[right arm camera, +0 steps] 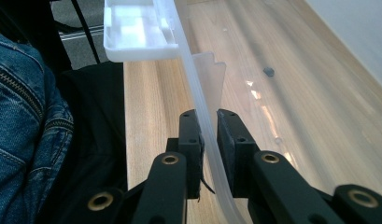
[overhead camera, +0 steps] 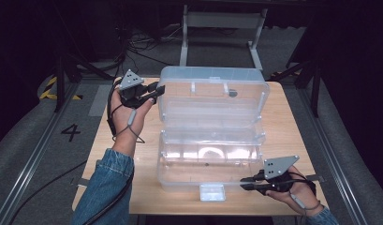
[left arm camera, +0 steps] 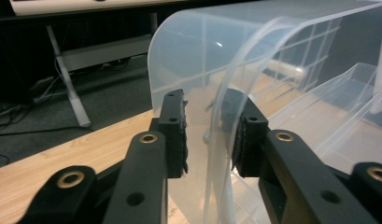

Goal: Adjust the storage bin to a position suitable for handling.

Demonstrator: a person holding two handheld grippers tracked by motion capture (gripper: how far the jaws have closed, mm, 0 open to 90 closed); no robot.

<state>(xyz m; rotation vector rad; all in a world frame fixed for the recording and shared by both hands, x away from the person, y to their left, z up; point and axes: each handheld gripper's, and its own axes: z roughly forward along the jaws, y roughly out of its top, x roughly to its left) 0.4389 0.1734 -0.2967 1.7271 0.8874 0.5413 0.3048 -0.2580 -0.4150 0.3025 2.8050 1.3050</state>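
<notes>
A clear plastic storage box (overhead camera: 180, 180) stands on the wooden table with its lid (overhead camera: 212, 77) swung up and back. My left gripper (overhead camera: 158, 89) is at the lid's left end. In the left gripper view its jaws (left arm camera: 209, 135) straddle the lid's rim (left arm camera: 254, 51); the right pad is against the rim and a gap shows at the left pad, so it is open. My right gripper (overhead camera: 243, 182) is at the box's front wall, right of the white latch (overhead camera: 212, 192). In the right gripper view its pads (right arm camera: 207, 126) are shut on the thin front rim (right arm camera: 188, 60).
The table (overhead camera: 292, 140) has bare wood on both sides of the box. A small dark speck (right arm camera: 268, 71) lies inside the box. Cables and metal frame legs (overhead camera: 184, 42) stand on the floor behind the table. A denim sleeve (overhead camera: 105, 187) comes in at the lower left.
</notes>
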